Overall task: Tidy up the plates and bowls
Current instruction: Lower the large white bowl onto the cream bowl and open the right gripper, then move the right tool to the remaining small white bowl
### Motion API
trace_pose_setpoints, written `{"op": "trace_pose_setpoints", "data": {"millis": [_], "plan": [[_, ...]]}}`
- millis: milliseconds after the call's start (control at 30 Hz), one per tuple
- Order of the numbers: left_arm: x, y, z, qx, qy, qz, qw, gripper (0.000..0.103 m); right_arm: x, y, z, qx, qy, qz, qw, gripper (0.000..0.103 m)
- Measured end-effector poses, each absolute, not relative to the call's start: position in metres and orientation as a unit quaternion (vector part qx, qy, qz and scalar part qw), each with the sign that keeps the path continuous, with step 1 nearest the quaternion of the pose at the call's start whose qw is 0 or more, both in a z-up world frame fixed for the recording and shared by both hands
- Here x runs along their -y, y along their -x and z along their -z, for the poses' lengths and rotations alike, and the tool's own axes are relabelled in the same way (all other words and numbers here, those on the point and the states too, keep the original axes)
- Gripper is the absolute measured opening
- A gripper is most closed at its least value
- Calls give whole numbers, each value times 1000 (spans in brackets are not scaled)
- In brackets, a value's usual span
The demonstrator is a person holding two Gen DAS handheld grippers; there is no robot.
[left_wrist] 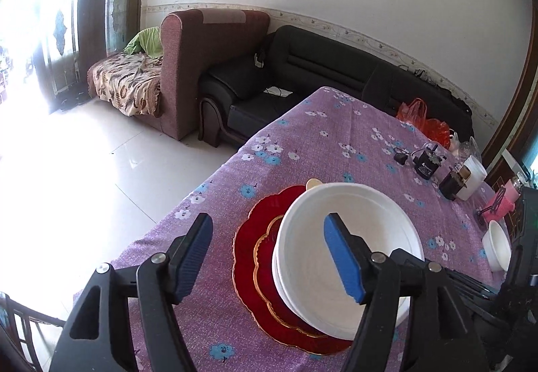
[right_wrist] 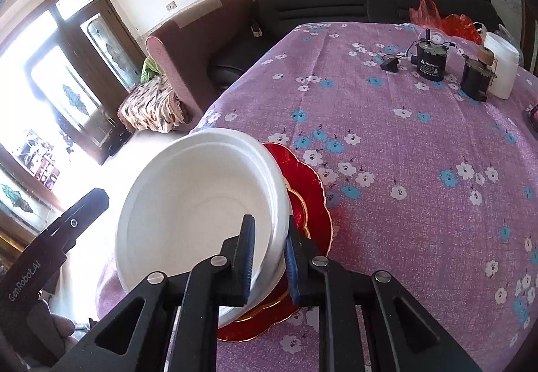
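Note:
A white foam bowl sits tilted on stacked red plates with gold rims near the table's left edge. My right gripper is shut on the bowl's rim, one finger inside and one outside, above the red plates. My left gripper is open and empty, hovering over the plates and bowl. A second small white bowl stands at the right of the left wrist view.
The table has a purple flowered cloth. At its far side stand two small black motors, a white jar and red plastic bags. Sofas and tiled floor lie beyond the left edge.

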State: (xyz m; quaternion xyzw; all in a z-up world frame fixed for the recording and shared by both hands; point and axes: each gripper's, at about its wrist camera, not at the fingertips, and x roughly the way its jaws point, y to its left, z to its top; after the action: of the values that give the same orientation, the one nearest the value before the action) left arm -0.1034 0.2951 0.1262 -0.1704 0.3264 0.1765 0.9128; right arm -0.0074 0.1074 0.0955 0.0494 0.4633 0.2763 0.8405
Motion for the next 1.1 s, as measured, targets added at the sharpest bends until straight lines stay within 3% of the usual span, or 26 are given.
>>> {"op": "trace_pose_setpoints", "data": {"millis": [33, 100, 167, 333, 500, 1100], "plan": [[-295, 106, -128, -323, 171, -176, 914, 69, -106, 8, -96, -461, -56, -279, 841, 32], [-294, 111, -132, -315, 173, -173, 917, 70, -102, 9, -99, -453, -68, -277, 845, 51], [-294, 118, -136, -307, 173, -172, 920, 70, -98, 10, -103, -445, -81, -283, 846, 56], [-283, 124, -144, -291, 159, -172, 928, 72, -86, 16, -116, -425, -102, -287, 853, 56], [-245, 128, -154, -264, 88, -185, 942, 86, -61, 24, -129, -399, -113, -274, 868, 57], [-141, 112, -146, -305, -25, -115, 945, 87, 22, 43, -117, -398, -150, -240, 873, 60]]}}
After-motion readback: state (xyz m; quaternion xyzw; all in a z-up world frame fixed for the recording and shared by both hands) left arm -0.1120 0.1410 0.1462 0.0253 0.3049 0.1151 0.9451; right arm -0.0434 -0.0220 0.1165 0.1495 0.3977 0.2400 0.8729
